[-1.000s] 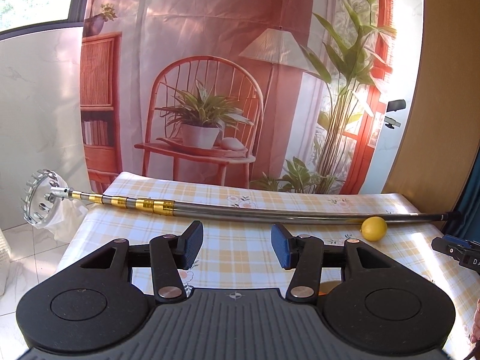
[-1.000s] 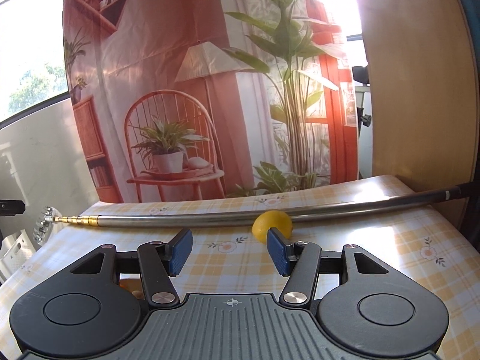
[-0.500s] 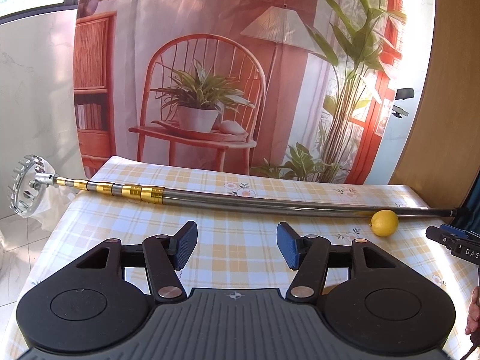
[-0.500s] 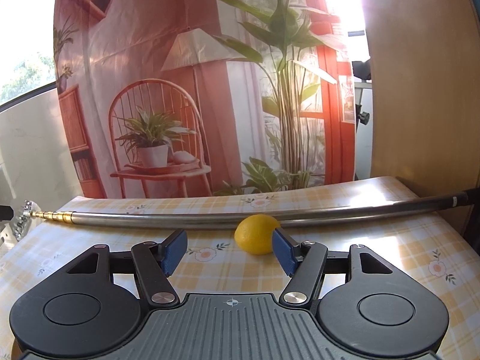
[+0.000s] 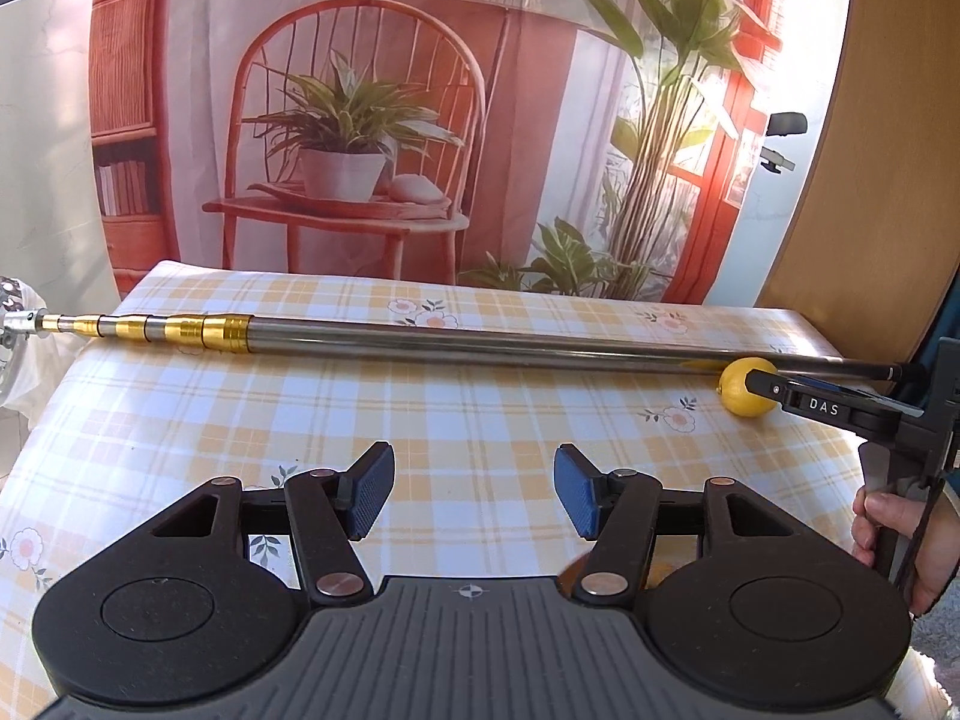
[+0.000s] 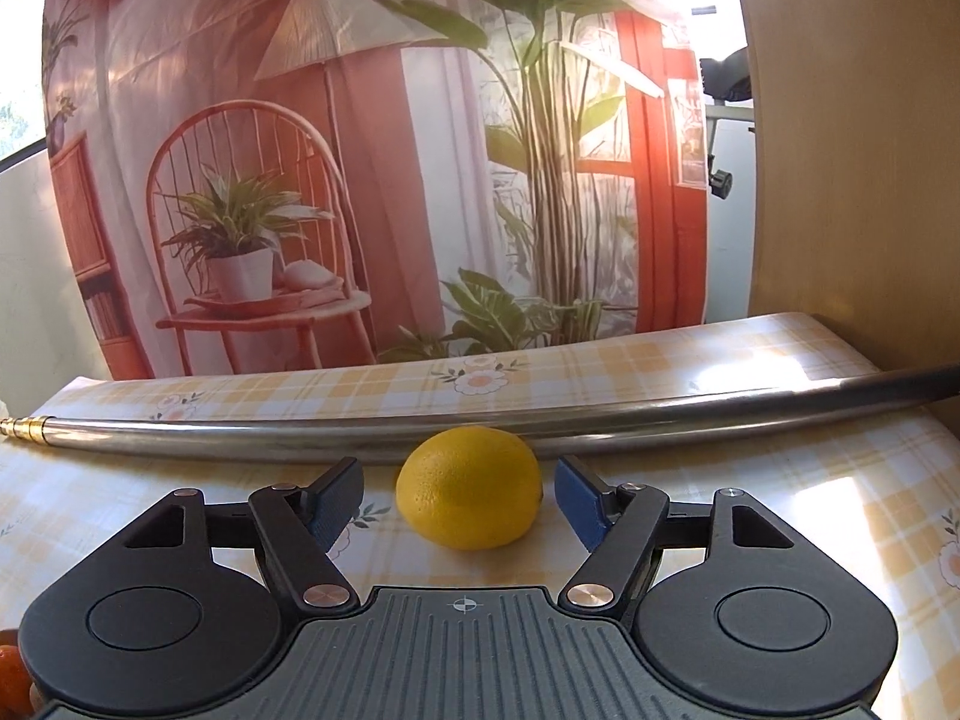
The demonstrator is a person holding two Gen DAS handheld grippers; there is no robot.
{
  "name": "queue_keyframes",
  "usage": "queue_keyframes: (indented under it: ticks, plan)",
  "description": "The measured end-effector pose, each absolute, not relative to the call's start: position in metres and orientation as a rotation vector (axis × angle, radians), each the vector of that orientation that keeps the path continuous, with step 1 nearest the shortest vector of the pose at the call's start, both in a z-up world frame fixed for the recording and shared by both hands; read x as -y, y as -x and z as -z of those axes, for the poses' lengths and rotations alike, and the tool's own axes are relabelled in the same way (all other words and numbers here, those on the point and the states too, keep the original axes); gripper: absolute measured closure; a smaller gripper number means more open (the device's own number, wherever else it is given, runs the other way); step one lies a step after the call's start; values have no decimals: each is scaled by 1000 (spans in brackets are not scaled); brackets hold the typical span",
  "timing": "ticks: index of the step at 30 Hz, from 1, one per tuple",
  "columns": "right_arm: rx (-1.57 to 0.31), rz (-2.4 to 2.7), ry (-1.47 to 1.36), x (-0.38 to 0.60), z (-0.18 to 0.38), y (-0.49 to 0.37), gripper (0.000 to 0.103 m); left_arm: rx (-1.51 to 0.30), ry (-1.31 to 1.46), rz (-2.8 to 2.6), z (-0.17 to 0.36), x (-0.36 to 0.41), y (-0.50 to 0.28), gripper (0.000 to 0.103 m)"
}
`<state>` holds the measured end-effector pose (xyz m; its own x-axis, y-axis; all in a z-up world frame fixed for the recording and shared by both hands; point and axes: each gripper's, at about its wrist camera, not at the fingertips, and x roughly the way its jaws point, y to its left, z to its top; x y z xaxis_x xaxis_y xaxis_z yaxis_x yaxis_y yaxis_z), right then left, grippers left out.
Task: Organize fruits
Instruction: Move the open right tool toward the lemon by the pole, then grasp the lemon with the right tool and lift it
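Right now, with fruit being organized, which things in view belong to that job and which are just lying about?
Part of the job:
- lemon, on the tablecloth between the open jaws of the right gripper
- orange fruit, partly visible at the frame edge

Just lying about:
- telescopic pole, lying behind the lemon
- left gripper, open and holding nothing
- checked tablecloth

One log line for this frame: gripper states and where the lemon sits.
left gripper: open, idle | right gripper: open, straddling lemon | lemon: on table, beside pole
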<state>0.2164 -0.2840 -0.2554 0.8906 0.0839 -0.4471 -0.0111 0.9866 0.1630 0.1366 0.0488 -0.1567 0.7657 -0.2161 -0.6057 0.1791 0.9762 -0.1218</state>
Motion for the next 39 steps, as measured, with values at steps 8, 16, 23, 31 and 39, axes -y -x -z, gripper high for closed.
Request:
queue_keyframes:
  ticks: [8, 16, 23, 31, 39]
  plan:
    - [-505, -32, -179, 290, 264, -239, 34, -689, 74, 196, 162, -53, -146, 41]
    - [-576, -54, -159, 285, 271, -256, 36, -704, 88, 179, 165, -54, -147, 41]
    - [-571, -79, -199, 289, 274, -249, 43, -719, 92, 175, 168, -53, -148, 41]
    - [-572, -100, -218, 291, 274, -245, 44, -736, 89, 170, 172, -53, -144, 41]
    - [-566, -96, -170, 281, 272, -237, 44, -741, 96, 164, 172, -56, -140, 41]
